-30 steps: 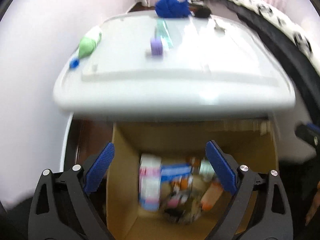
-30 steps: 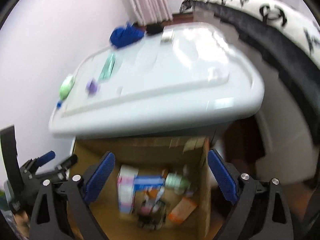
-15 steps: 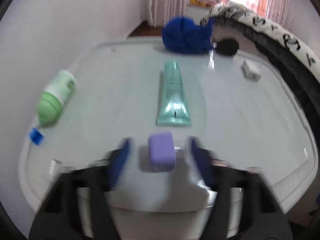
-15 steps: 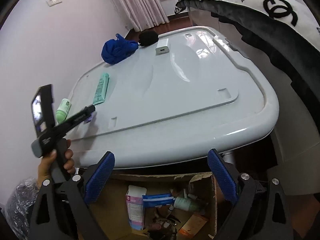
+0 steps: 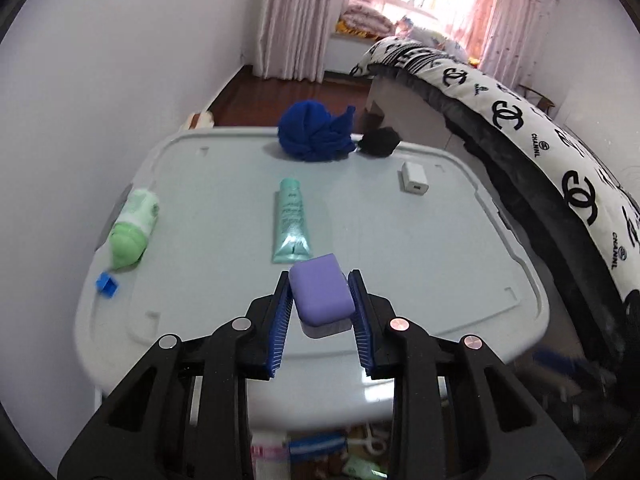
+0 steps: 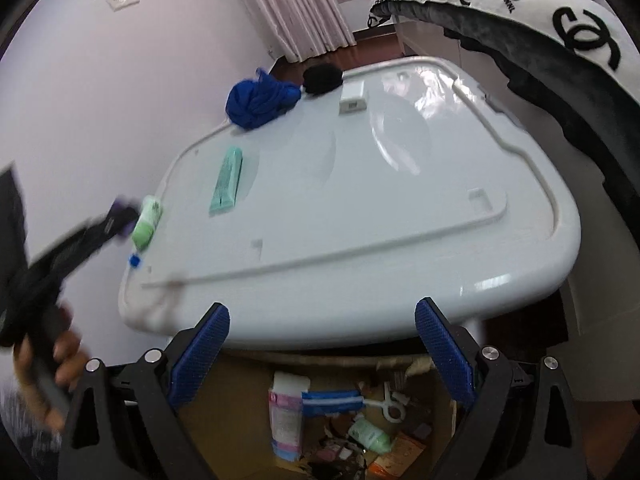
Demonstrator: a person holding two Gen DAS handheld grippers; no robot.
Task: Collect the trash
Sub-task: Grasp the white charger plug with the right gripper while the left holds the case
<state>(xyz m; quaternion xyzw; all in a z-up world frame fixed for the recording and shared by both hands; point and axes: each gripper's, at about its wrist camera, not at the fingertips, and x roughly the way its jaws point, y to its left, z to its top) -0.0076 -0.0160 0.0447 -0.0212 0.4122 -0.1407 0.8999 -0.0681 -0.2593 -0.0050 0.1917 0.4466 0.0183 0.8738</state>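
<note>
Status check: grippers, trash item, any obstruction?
Left gripper shut on purple block. Right gripper open, above cardboard box. Nothing blocking.

We found the right half of the grey lid (image 5: 460, 248) bare, offering free passage. The teal tube (image 5: 291, 222), green bottle (image 5: 134, 228) and blue cloth (image 5: 316, 132) obstructed the left, and the bed (image 5: 560, 168) bounded the right edge.

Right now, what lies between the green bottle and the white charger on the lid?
The mint tube lies between the green bottle and white charger, seen in the left wrist view.
</note>
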